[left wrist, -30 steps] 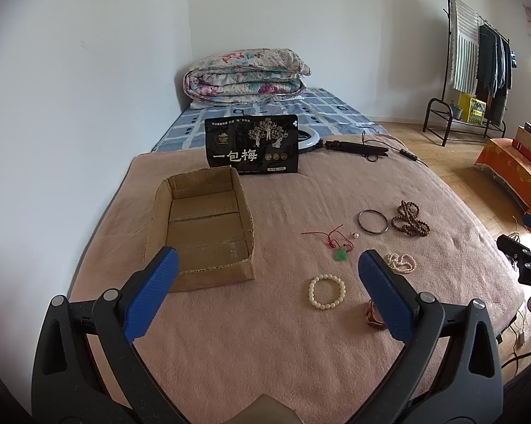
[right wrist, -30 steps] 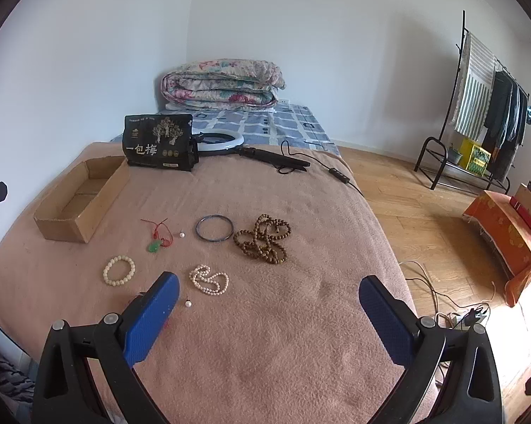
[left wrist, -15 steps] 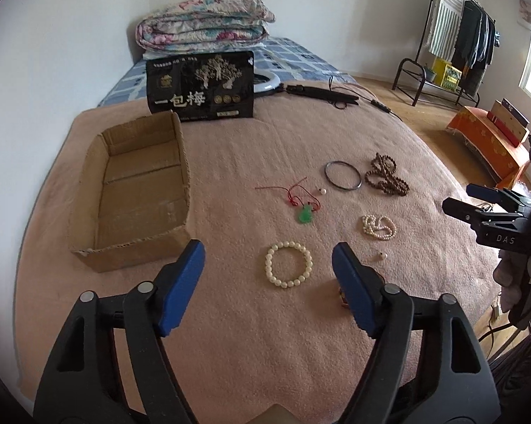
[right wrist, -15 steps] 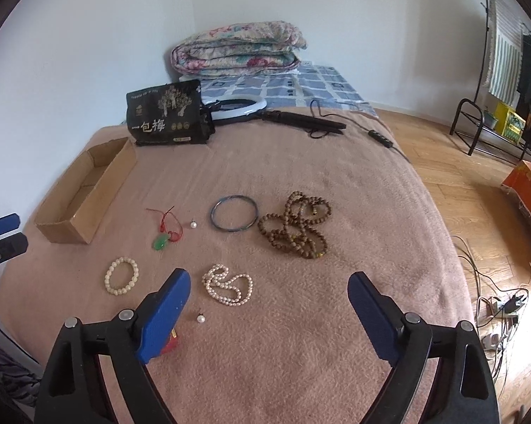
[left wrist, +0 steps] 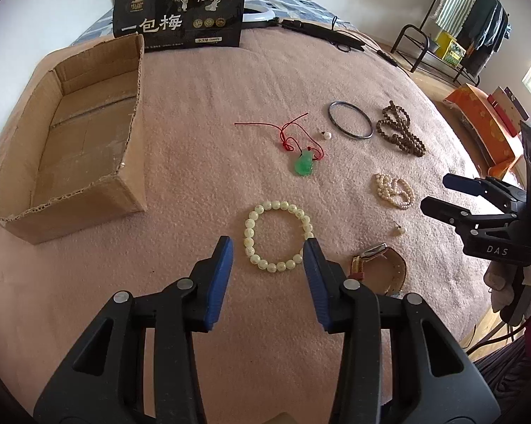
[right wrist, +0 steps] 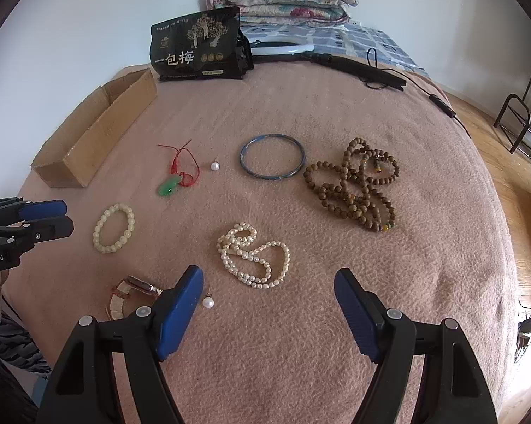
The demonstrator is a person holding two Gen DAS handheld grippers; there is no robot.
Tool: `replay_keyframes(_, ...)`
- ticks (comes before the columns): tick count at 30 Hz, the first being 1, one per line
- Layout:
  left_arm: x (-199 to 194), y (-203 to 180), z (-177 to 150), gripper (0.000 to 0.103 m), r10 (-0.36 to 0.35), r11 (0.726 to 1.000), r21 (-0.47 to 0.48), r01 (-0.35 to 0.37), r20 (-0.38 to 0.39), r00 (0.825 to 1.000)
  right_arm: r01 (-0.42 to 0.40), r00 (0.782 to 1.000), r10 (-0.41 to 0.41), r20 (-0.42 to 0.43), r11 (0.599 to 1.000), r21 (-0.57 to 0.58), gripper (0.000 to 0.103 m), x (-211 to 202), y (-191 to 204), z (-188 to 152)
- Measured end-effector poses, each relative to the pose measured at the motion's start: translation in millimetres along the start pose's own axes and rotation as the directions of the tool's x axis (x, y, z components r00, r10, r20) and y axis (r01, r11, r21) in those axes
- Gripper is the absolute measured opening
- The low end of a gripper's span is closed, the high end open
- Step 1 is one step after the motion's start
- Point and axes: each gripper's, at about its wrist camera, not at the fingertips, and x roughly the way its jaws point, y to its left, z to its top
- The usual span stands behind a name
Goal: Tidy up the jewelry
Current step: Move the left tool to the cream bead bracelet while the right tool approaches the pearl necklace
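Jewelry lies on a pink blanket. A pale bead bracelet [left wrist: 278, 235] [right wrist: 113, 228] lies just ahead of my open left gripper [left wrist: 268, 245], its near side between the fingertips. A green pendant on red cord [left wrist: 303, 164] [right wrist: 170, 185], a dark bangle [left wrist: 350, 124] [right wrist: 272, 155], brown beads [left wrist: 401, 132] [right wrist: 357, 185], a pearl necklace [left wrist: 394, 190] [right wrist: 254, 254], loose pearls [right wrist: 208, 303] [right wrist: 214, 166] and a watch [left wrist: 378, 268] [right wrist: 129, 291] lie around. My right gripper [right wrist: 268, 282] is open just short of the pearl necklace. An empty cardboard box [left wrist: 71, 148] [right wrist: 95, 130] sits left.
A black snack bag [left wrist: 180, 17] [right wrist: 198, 46] stands behind the box. A ring light and black cable [right wrist: 353, 65] lie at the back. Folded quilts [right wrist: 283, 0] are beyond. A clothes rack [left wrist: 470, 21] and wooden floor are to the right.
Both grippers have moved forward and down toward the blanket. My left gripper has narrowed and closed in on the pale bracelet. My right gripper has neared the pearl necklace.
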Motion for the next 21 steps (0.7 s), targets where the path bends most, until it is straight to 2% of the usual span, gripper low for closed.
replay_keyframes(9, 31, 8, 8, 0.039, -0.017, 0.999, -0.030, 0.015, -0.067, 0.998, -0.025, 0.997, 0.025, -0.077, 1.000, 0.009, 0.078, 33, 2, 6)
replay_keyframes(15, 47, 9, 9, 0.039, 0.004, 1.000, -0.020, -0.006, -0.098, 0.995, -0.020, 0.996, 0.020, -0.092, 1.000, -0.001, 0.078, 41, 5, 9)
replay_keyframes(21, 55, 5, 10, 0.037, 0.027, 1.000, 0.018, -0.026, -0.098, 0.995, -0.014, 0.993, 0.012, -0.119, 1.000, -0.018, 0.078, 51, 10, 14)
